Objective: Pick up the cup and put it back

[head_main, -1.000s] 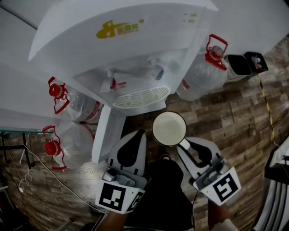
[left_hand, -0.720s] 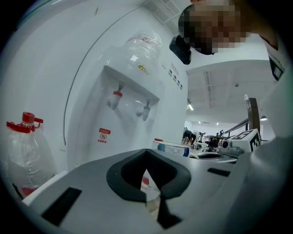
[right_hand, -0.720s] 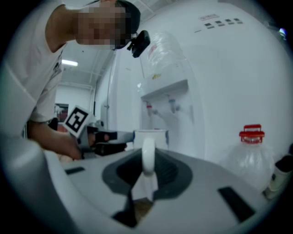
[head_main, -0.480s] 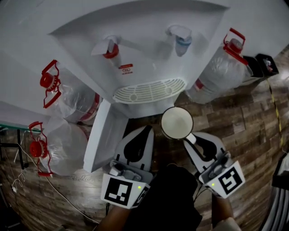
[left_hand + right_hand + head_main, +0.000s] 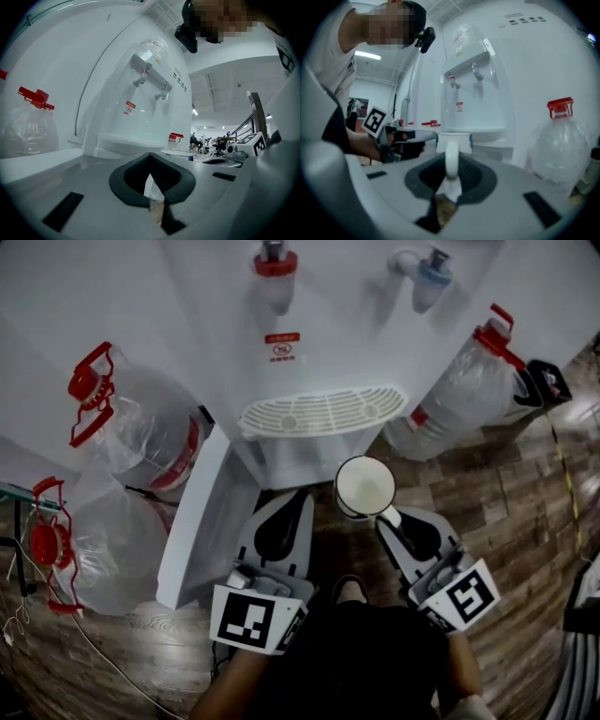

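Note:
A white cup (image 5: 365, 486), seen from above, hangs just in front of the water dispenser's drip tray (image 5: 322, 412). My right gripper (image 5: 389, 519) is shut on the cup's handle (image 5: 451, 161), and the cup body (image 5: 454, 140) stands upright beyond the jaws in the right gripper view. My left gripper (image 5: 295, 498) sits beside it on the left, jaws together with nothing between them. In the left gripper view the cup's rim (image 5: 180, 153) shows to the right of the left gripper (image 5: 157, 197).
The white dispenser (image 5: 356, 324) has a red tap (image 5: 275, 263) and a blue tap (image 5: 431, 273) above the tray. Large clear water bottles with red caps stand at the left (image 5: 141, 442), lower left (image 5: 103, 540) and right (image 5: 459, 395). Wooden floor lies below.
The head view has swung up the dispenser's front, so both taps now sit at the top. The cup stays in the right gripper, slightly nearer the drip tray. The left gripper keeps alongside.

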Demonstrator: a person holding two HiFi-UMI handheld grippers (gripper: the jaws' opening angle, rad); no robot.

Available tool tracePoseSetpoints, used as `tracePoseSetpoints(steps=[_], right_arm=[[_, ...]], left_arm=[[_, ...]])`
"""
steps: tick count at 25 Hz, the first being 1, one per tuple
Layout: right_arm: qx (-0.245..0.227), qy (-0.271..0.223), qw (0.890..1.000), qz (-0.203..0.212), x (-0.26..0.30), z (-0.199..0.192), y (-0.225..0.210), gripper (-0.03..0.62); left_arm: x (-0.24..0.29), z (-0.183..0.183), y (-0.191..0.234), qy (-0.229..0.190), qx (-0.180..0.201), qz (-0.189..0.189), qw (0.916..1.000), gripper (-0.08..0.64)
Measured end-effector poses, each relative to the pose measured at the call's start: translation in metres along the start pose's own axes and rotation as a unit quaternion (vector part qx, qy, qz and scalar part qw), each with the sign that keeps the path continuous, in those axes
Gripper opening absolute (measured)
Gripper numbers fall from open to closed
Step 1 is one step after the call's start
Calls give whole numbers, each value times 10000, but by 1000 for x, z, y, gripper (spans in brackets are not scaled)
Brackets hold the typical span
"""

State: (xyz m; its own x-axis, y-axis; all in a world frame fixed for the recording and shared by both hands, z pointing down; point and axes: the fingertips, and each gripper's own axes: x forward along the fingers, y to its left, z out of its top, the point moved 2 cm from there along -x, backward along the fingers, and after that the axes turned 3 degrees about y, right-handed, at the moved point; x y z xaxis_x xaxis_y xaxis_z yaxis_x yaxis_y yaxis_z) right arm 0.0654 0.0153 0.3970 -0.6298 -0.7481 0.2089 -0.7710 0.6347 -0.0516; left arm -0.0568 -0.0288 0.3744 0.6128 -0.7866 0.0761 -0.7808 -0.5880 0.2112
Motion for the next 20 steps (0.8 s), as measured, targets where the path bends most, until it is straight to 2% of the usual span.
tracePoseSetpoints(steps=[6,12,17,20], right_arm=[[-134,185,9997,131,20,-29,-7,71],[-68,78,9997,236,39,-42,-10,71],[103,98,9998,164,48,-62,-18,71],[233,171,9996,58,54,-81,-27,71]], left_arm=[[20,-25,18,-39,-38,91,9999,6],[30,-42,26,-84,-134,231,9996,6],[34,-48,31,-133,35,320,9994,6],[34,-53,33,-71,-81,355,9993,6]])
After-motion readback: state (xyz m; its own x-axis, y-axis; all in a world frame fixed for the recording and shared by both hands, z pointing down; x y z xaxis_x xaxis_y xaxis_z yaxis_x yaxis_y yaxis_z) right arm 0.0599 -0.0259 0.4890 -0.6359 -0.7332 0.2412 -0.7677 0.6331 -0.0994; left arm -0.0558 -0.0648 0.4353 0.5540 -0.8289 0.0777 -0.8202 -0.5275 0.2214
